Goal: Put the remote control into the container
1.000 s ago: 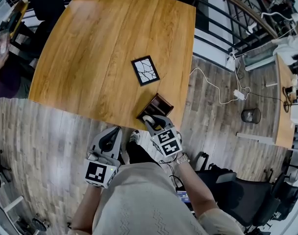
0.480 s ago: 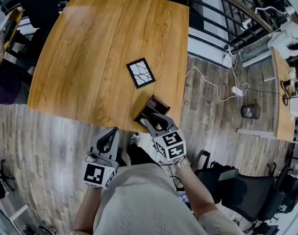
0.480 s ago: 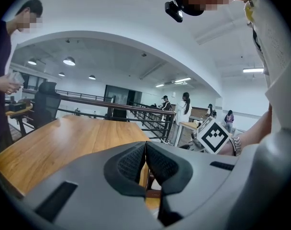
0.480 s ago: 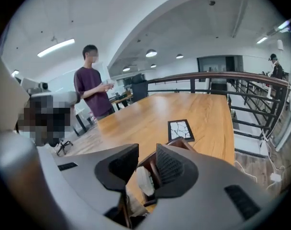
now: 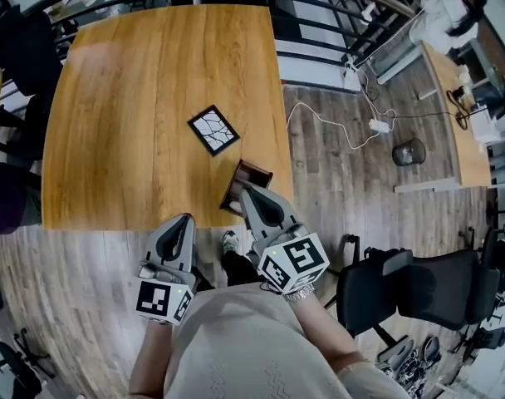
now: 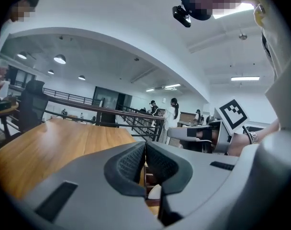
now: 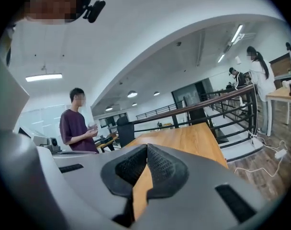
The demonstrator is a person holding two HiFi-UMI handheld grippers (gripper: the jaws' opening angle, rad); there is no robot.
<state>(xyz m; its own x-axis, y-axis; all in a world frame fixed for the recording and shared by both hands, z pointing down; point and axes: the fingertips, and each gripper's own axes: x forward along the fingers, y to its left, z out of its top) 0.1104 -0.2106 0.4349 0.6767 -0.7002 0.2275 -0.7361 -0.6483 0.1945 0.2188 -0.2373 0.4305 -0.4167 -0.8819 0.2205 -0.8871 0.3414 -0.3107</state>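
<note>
Task looked basically done. The brown container (image 5: 237,179) sat on the table (image 5: 128,90) close to its near edge, around 5 o'clock of the tabletop in the head view. The remote (image 6: 155,192) showed only in the left gripper view, as a pale end inside the container just below the jaws. In the head view the right gripper covered that spot, so no check there. Judged the remote was inside; couldn't say how deep or whether it leaned.

Right gripper (image 5: 247,192) hung at the container's 5 o'clock, tips over its near rim as seen from above; touching or not, couldn't tell. Its jaws had just been closing and were pressed together with nothing between them, only tabletop showing past the pads in its own view. Left gripper (image 5: 184,220) sat off the table edge at the container's 8 o'clock, jaws also together, empty. A black-framed tile (image 5: 213,130) lay at the container's 11 o'clock, apart from it.

Left to do: probably nothing but pulling both grippers away.
</note>
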